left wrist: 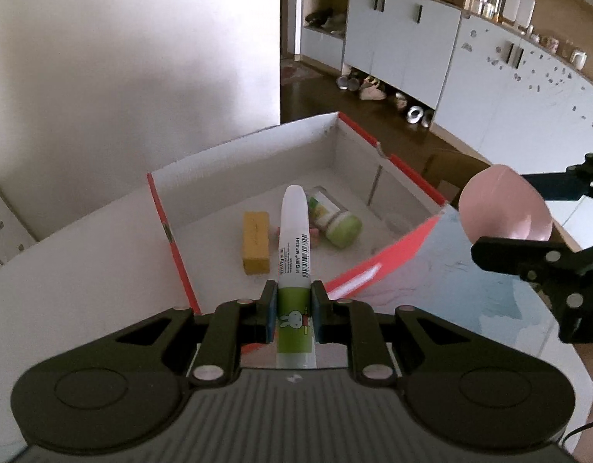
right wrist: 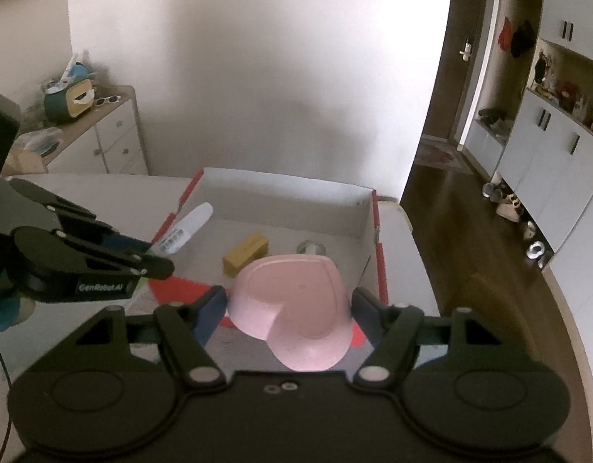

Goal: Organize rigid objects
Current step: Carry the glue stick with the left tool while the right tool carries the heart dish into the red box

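A: Status of the left gripper (left wrist: 293, 310)?

B: Clamped on the green lower body of a glue stick (left wrist: 294, 254), white cap pointing forward over the near edge of the red-trimmed box (left wrist: 173, 247). Its grip is low on the tube, so tilting could let the tube pivot or slip.

A: And the right gripper (right wrist: 288, 308)?

B: Closed across a pink heart-shaped dish (right wrist: 292, 305), held near the box's front rim. Curved walls give little contact; it may squirt out.

A: Hazards farther in?

B: A yellow block (left wrist: 255, 247) and green-capped bottle (left wrist: 333, 218) lie on the box floor. A dropped dish could land on them and sit crooked.
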Tool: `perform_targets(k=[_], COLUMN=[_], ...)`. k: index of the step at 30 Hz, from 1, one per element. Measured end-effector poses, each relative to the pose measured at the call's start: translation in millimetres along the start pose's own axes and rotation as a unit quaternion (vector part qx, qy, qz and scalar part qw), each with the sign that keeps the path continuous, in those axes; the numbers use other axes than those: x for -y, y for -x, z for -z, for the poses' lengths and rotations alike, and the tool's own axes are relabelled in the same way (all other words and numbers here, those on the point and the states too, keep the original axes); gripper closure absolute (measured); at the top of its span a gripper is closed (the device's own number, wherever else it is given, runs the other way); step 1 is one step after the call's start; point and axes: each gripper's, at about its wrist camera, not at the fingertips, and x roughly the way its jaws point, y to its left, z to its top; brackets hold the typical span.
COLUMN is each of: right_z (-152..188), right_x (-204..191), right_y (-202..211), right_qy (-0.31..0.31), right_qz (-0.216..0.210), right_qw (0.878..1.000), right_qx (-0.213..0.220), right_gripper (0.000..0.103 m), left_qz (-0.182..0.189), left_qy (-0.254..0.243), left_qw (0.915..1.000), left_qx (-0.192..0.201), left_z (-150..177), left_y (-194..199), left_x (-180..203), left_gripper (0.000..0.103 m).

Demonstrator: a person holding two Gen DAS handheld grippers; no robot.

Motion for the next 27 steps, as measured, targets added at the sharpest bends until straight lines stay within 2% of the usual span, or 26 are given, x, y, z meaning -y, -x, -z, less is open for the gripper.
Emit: perform_targets(k=[15, 27], right_z=[-24.6, -20.9], right_x=[24.4, 32.4], right_y=[-75.9, -143.9], right_qy=[0.015, 0.015], right_qz=[-0.002, -0.008], right_qw=[1.0, 0.998], right_qx=[-0.013, -0.053], right_gripper=[0.032, 0.032], left_qz=[-0.045, -0.064], left_qy=[-0.015, -0.012], left_qw=[0.9987, 0.9958], left_qx=[-0.021, -0.064], left_z=[-52.0, -63.0], left_y=[-79.3, -145.2], left_x=[-16.4, -29.9], left_gripper=[0.086, 0.086])
